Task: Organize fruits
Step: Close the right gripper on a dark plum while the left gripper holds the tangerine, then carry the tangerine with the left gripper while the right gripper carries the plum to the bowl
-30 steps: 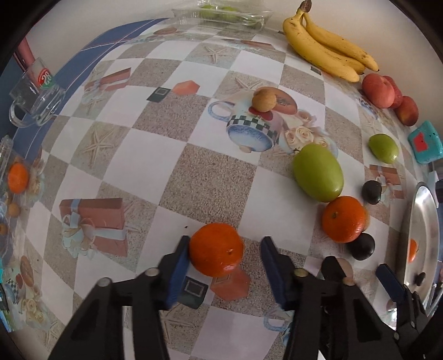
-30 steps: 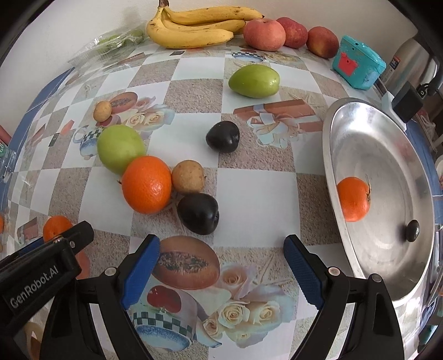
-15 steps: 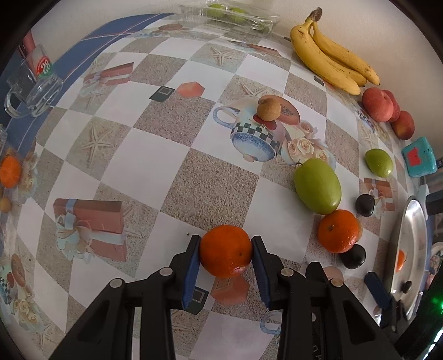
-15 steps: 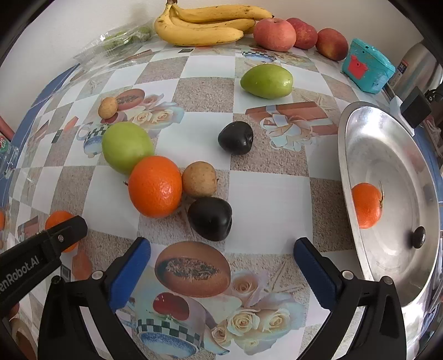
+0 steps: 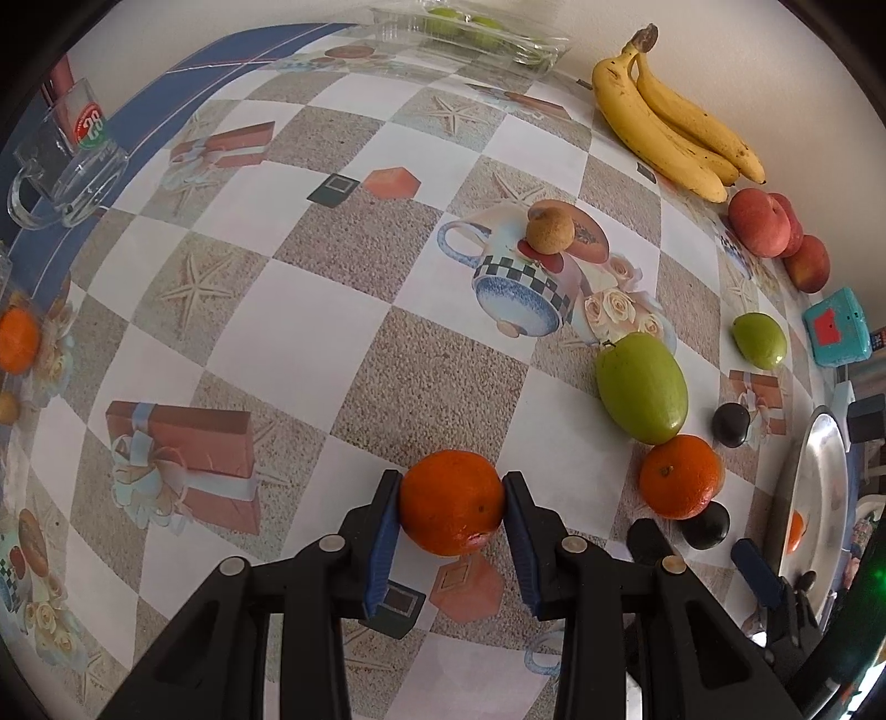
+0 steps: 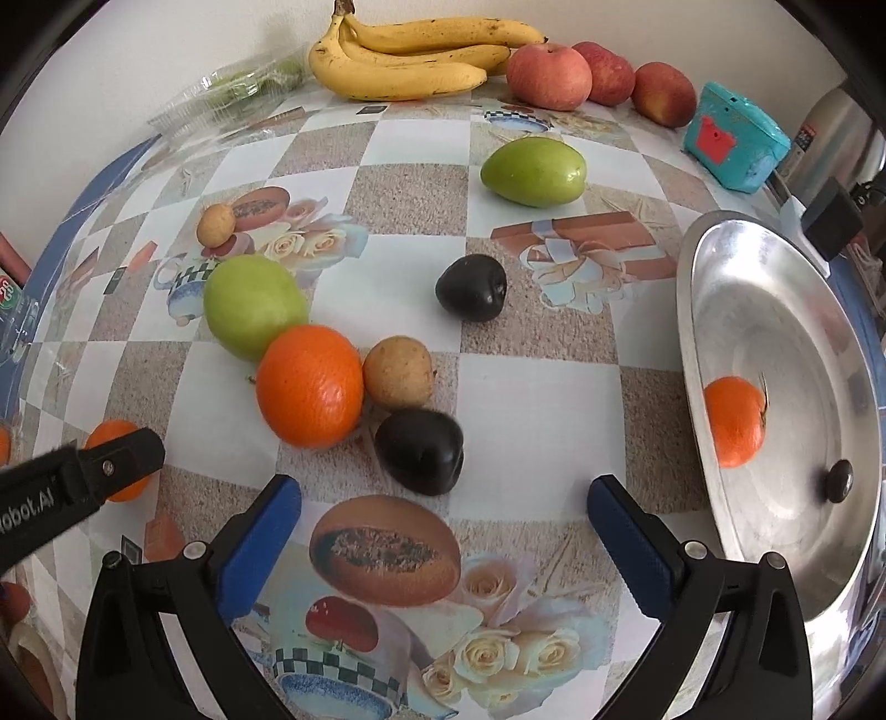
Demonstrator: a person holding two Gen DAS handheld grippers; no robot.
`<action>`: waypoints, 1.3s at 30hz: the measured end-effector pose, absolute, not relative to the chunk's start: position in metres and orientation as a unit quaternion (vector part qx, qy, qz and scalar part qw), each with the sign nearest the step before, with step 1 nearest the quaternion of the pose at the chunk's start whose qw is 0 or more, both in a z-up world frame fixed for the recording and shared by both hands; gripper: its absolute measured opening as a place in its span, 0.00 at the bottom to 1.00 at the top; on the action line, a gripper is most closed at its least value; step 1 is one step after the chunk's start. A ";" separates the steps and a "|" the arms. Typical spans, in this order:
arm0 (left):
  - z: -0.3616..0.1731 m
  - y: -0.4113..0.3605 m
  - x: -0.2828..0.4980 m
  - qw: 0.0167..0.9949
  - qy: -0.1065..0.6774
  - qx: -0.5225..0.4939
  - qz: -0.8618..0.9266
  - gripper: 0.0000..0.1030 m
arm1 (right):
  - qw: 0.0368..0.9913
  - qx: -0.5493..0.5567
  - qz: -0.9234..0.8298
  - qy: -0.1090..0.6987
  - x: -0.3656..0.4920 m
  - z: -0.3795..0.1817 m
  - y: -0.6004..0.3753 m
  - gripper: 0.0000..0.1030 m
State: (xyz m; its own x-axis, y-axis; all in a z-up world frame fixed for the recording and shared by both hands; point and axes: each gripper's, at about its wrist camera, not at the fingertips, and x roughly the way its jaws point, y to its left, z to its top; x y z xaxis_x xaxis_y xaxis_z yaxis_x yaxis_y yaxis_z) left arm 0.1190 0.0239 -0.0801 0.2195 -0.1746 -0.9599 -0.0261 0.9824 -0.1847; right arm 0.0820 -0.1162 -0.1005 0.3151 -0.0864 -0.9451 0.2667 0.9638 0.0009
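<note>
My left gripper [image 5: 449, 501] is shut on a small orange [image 5: 451, 501], held just above the patterned tablecloth; that orange also shows in the right wrist view [image 6: 113, 468] behind the left gripper's arm. My right gripper [image 6: 443, 509] is open and empty, hovering before a dark plum [image 6: 419, 450]. A larger orange [image 6: 309, 385], a brown round fruit [image 6: 398, 372], a green mango [image 6: 253, 304] and a second dark plum [image 6: 471, 287] lie beyond. A silver tray [image 6: 720, 288] at the right holds an orange [image 6: 733, 421] and a small dark fruit [image 6: 840, 480].
Bananas [image 6: 410, 63], red apples [image 6: 548, 75], another green mango [image 6: 532, 171] and a teal box [image 6: 733, 135] line the back wall. A small brown fruit [image 5: 549, 234] sits mid-table. A glass mug [image 5: 72, 166] stands far left. A clear plastic pack [image 5: 476, 27] lies at the back.
My left gripper closed from open around the small orange to gripping it, and lifted a little. My right gripper drew back slightly and stayed open.
</note>
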 end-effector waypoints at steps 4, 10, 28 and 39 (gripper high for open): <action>-0.079 0.023 0.119 0.777 0.622 -0.082 -0.044 0.37 | 0.802 0.084 -0.111 0.581 0.091 -0.102 -0.126 1.00; -0.078 0.026 0.124 0.777 0.622 -0.083 -0.042 0.37 | 0.800 0.075 -0.106 0.586 0.098 -0.102 -0.130 1.00; -0.082 0.023 0.127 0.777 0.623 -0.078 -0.040 0.38 | 0.818 0.081 -0.092 0.562 0.090 -0.068 -0.149 0.54; -0.082 0.023 0.126 0.777 0.623 -0.080 -0.042 0.38 | 0.817 0.048 -0.082 0.568 0.090 -0.077 -0.128 0.37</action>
State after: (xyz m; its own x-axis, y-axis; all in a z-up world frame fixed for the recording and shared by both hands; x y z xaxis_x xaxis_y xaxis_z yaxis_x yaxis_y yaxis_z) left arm 0.1263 0.0234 -0.0816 0.2192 -0.1656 -0.9615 -0.0349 0.9835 -0.1773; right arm 0.0900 -0.1281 -0.0771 0.3407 -0.0792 -0.9368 0.1887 0.9819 -0.0143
